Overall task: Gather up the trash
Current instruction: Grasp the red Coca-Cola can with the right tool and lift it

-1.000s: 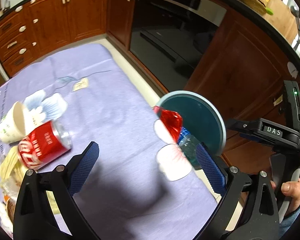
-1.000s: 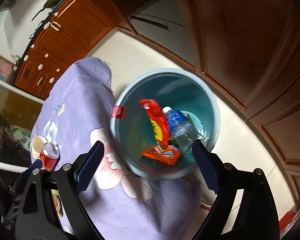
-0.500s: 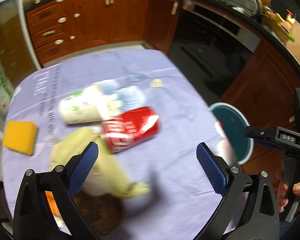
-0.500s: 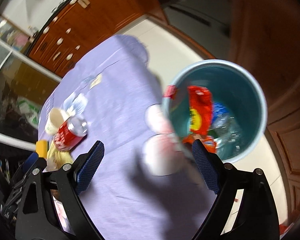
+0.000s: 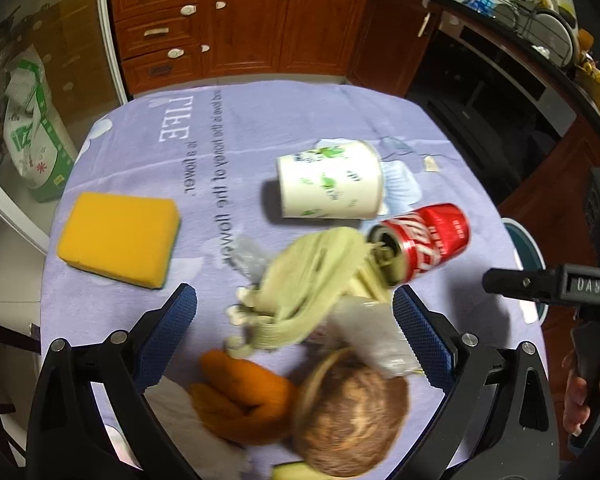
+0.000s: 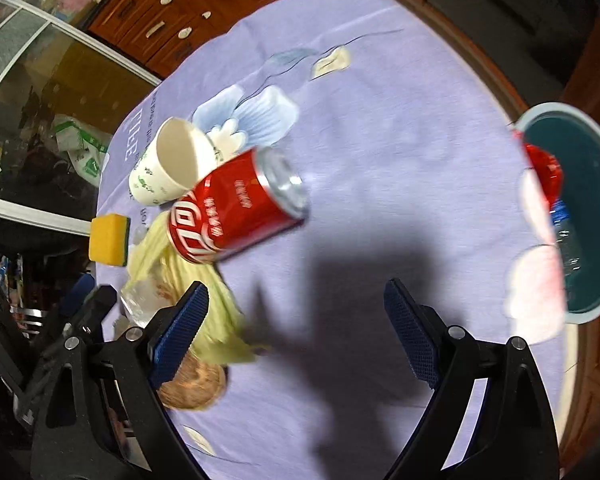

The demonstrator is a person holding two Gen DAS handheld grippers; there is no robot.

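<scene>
Trash lies on a purple tablecloth [image 5: 300, 120]: a red soda can [image 5: 424, 240] on its side, a tipped paper cup [image 5: 328, 184], a pale green cloth [image 5: 308, 292], crumpled clear plastic [image 5: 372, 332], an orange lump [image 5: 240, 396] and a brown round thing [image 5: 352, 412]. My left gripper [image 5: 296, 336] hangs open above this pile, its pads clear of it. My right gripper [image 6: 296, 332] is open over bare cloth, with the red soda can [image 6: 236, 212] and paper cup [image 6: 172, 168] ahead to its left. The teal bin [image 6: 592, 200] at the table's right edge holds a red wrapper [image 6: 544, 164] and a bottle [image 6: 566, 240].
A yellow sponge [image 5: 118, 240] lies left of the pile. Wooden cabinets [image 5: 240, 20] and a dark oven front [image 5: 480, 92] stand beyond the table. The right tool's handle [image 5: 572, 288] and a hand show at the right of the left wrist view. A glass door is at the left.
Both views swung left from the bin toward the trash pile. The can, cup and sponge came into fuller view and the bin slid to the right edge. Both grippers stayed open and empty.
</scene>
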